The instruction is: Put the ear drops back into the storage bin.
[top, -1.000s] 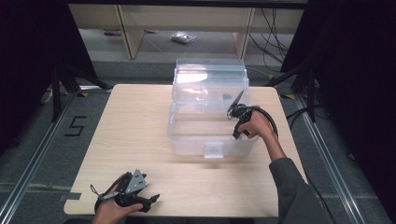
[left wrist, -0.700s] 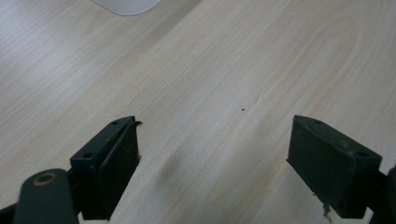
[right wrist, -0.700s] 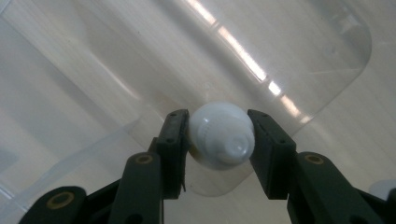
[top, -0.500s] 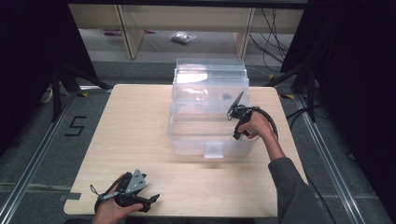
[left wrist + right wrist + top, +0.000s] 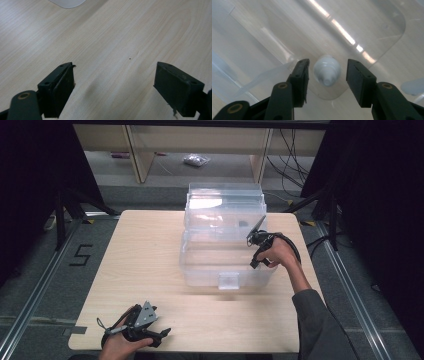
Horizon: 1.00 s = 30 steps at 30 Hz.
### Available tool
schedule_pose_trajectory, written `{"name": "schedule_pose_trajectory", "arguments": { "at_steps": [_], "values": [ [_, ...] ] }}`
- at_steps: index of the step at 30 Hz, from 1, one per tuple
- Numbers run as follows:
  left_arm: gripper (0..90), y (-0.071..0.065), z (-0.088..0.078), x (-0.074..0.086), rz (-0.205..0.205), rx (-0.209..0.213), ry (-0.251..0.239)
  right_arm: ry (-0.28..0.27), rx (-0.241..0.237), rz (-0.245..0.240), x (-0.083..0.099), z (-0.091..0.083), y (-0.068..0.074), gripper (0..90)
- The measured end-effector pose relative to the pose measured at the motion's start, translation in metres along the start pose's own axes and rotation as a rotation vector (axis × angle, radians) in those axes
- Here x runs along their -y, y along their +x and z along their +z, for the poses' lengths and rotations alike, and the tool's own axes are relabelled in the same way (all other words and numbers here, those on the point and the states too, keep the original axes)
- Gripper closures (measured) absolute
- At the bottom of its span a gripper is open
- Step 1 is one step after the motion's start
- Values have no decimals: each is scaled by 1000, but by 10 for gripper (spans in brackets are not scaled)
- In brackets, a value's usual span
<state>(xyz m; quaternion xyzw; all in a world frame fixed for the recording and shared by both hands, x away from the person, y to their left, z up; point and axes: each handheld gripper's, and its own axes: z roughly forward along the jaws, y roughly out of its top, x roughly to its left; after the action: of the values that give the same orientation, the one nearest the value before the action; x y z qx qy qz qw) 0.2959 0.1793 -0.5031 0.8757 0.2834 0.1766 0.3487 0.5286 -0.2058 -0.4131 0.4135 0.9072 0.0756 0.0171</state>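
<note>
A small white bottle is seen standing in a clear plastic bin on the tabletop, between the jaws of the right claw.

The bottle is viewed from above in the right gripper view, its nozzle upward, set on the bin's transparent floor near a rounded corner — a gap is left on either side, so it is flanked but not pinched. The right claw's jaws have just been opening and are now parted around it. In the high view the right claw is held over the bin's right side, the lid raised behind. The left claw is rested at the tabletop's near edge, well apart from the bin — its jaws spread wide over bare wood.
</note>
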Motion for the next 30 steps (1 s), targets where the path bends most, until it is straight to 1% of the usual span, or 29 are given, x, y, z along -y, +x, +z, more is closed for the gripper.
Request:
{"name": "schedule_pose_trajectory", "arguments": {
  "at_steps": [1,2,3,5,6,9,10,11,12,13,16,17,21,22,23,24,25,27,30],
  "values": [
    [159,0,0,0,0,0,0,0,0,0,0,0,0,529],
    [159,0,0,0,0,-4,0,-15,-4,-19,1,0,-2,524],
    [160,1,0,0,2,3,4,-14,-12,-4,1,-2,-1,517],
    [159,0,0,0,1,-1,4,-29,-11,-4,2,-4,-1,504],
    [160,0,0,0,1,-1,4,-50,-28,-13,3,-8,-1,494],
    [159,0,0,0,0,0,4,-55,-22,-9,4,-11,1,479],
    [159,0,0,0,0,0,4,-55,-15,-25,4,-14,0,470],
    [160,0,0,0,-1,-3,1,-78,-21,-25,5,-19,1,465],
    [160,0,0,0,-2,-4,0,-78,-21,-25,5,-19,1,465],
    [159,1,0,0,1,5,7,-96,-23,-31,5,-24,0,463],
    [160,0,0,0,-1,-2,2,-107,-24,-27,7,-28,0,453],
    [159,0,0,0,-1,-4,0,-127,-24,-23,8,-33,1,444],
    [159,0,0,0,-7,-1,-4,-142,-27,-25,11,-38,1,420],
    [159,0,0,0,-5,2,-2,-144,-33,-18,12,-39,2,410],
    [159,0,0,0,-3,-5,0,-156,-24,-14,13,-40,1,401],
    [160,0,0,0,-7,4,-1,-167,-19,-12,15,-43,2,377],
    [160,0,0,0,-7,4,-1,-167,-19,-12,15,-43,2,377],
    [159,0,0,0,-10,2,-4,-200,-19,-19,20,-50,5,366],
    [160,0,0,0,-4,-2,-1,-212,-19,-23,22,-55,8,355]
  ]
}}
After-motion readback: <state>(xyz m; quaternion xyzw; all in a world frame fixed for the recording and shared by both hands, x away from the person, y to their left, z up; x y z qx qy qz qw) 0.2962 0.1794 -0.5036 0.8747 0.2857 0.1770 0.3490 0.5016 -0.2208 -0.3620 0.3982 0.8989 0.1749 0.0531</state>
